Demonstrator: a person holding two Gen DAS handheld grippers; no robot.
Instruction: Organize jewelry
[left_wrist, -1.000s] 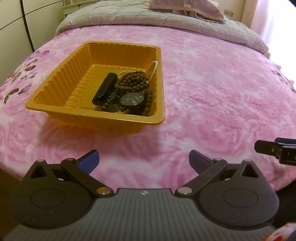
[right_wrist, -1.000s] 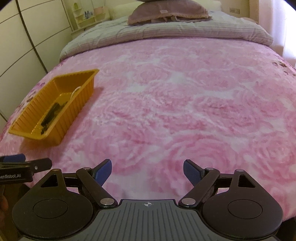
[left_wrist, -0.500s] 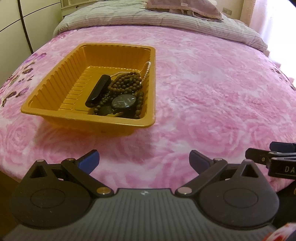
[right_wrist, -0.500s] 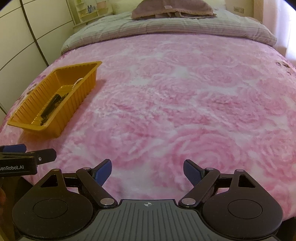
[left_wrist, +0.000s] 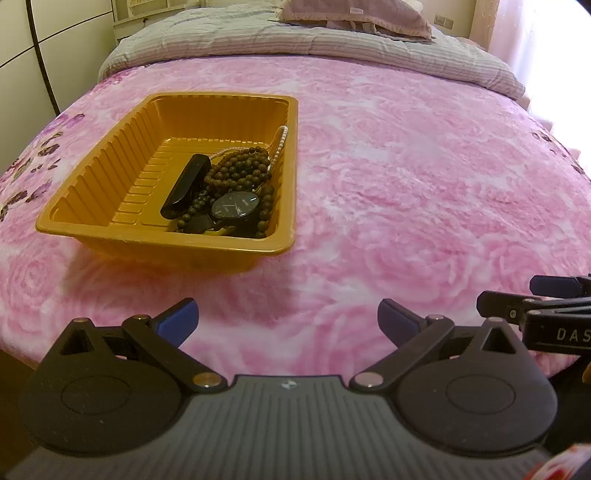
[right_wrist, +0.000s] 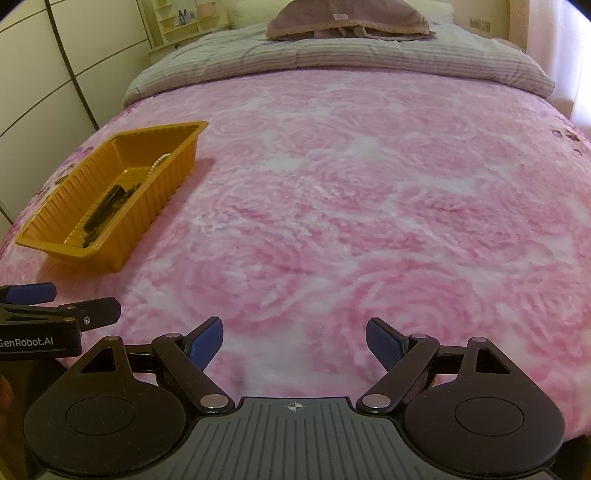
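Pink rose-patterned bedspread (right_wrist: 369, 206), striped grey duvet (right_wrist: 332, 55), mauve pillow (right_wrist: 347, 18), cream panelled wardrobe (right_wrist: 44, 92)

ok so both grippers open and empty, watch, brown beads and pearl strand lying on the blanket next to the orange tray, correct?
Not quite. The watch, brown beads and pearl strand lie inside the orange tray, not on the blanket beside it; the left wrist view shows this. The left gripper and right gripper are open and empty.
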